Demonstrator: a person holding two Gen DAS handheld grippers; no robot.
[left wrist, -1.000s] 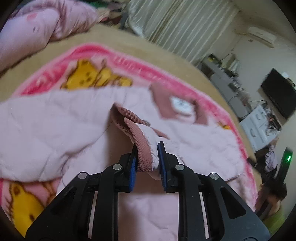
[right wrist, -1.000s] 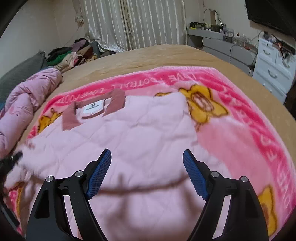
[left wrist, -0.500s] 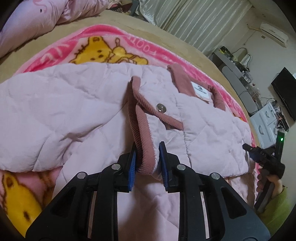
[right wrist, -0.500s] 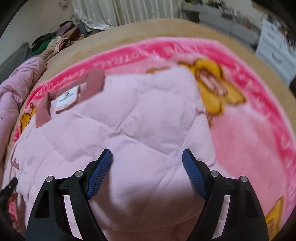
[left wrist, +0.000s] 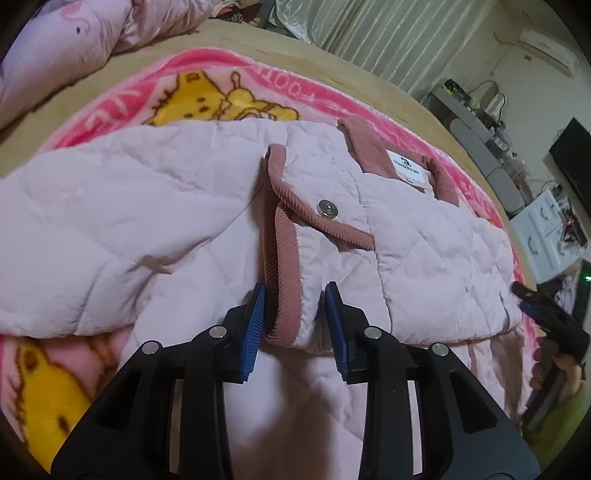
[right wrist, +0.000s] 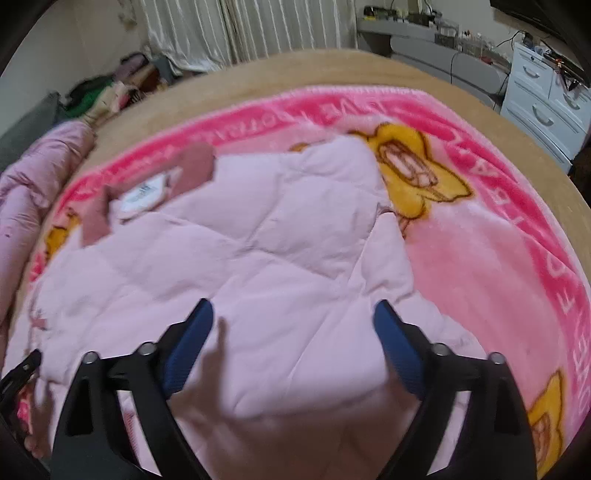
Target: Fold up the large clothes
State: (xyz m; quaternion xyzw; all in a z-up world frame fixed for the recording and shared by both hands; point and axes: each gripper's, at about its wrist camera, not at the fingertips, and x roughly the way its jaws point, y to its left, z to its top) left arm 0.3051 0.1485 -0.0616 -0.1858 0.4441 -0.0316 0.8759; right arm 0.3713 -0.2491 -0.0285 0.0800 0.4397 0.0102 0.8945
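A light pink quilted jacket (left wrist: 129, 206) lies spread on a pink cartoon blanket (left wrist: 207, 96). Its dusty-rose corduroy collar with a white label (left wrist: 408, 168) is at the far side. A sleeve cuff with rose corduroy trim and a metal snap (left wrist: 288, 266) lies folded over the jacket's body. My left gripper (left wrist: 295, 317) is open, its blue pads on either side of the cuff's end, no longer pinching it. My right gripper (right wrist: 293, 332) is open wide and empty, low over the jacket's right part (right wrist: 288, 236). It also shows at the right edge of the left wrist view (left wrist: 546, 317).
The blanket lies on a tan bed (right wrist: 332, 70). A pink duvet (left wrist: 74, 40) is heaped at the bed's left side. Piled clothes (right wrist: 110, 88) and curtains (right wrist: 240, 26) stand beyond the bed, white drawers (right wrist: 546, 99) to the right.
My left gripper carried the cuff across and laid it on the jacket's body, then opened its pads off it. My right gripper dropped closer to the jacket, still open.
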